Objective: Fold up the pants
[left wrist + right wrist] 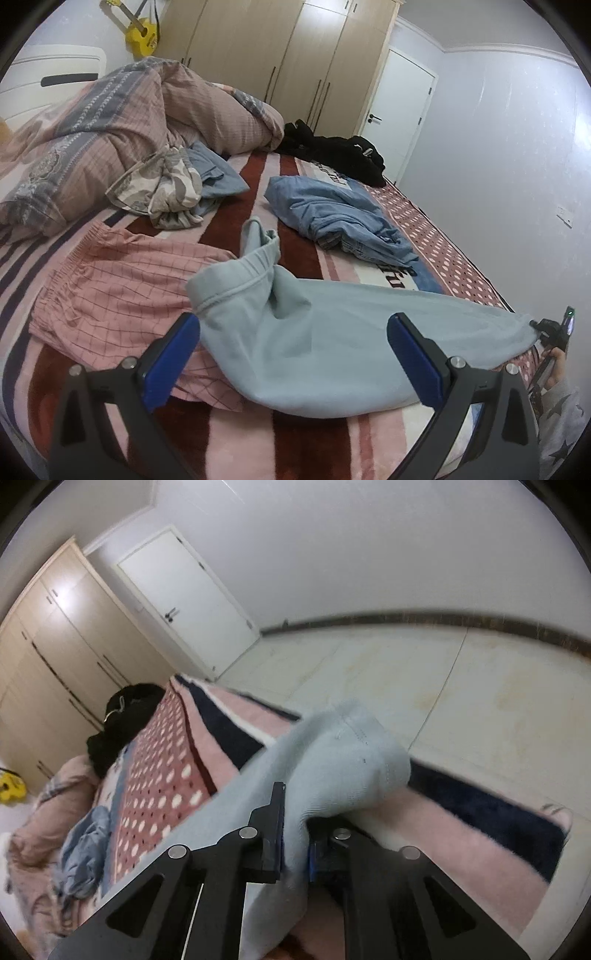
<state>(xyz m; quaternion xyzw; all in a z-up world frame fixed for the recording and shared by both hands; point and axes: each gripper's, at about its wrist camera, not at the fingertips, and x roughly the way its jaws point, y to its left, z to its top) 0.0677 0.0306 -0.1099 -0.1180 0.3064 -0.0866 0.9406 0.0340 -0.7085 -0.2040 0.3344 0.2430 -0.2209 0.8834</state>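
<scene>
Right hand-held gripper (293, 834) is clamping its nearly closed fingers on one leg end of the light blue pants (314, 332). Left hand-held gripper (291, 354) is hovering wide open over the pants' waistband end, holding nothing. Pants are lying stretched across the bed (258, 443), partly overlapping pink checked shorts (122, 288).

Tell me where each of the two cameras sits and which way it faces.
Left wrist: rides the open left gripper, low over the bed, facing the wardrobe; the person's right hand shows at the far cuff.
Right wrist: rides the right gripper, shut on the light blue pants, tilted, facing the door and floor.
Shared: the pants, bed, wardrobe, door.
</scene>
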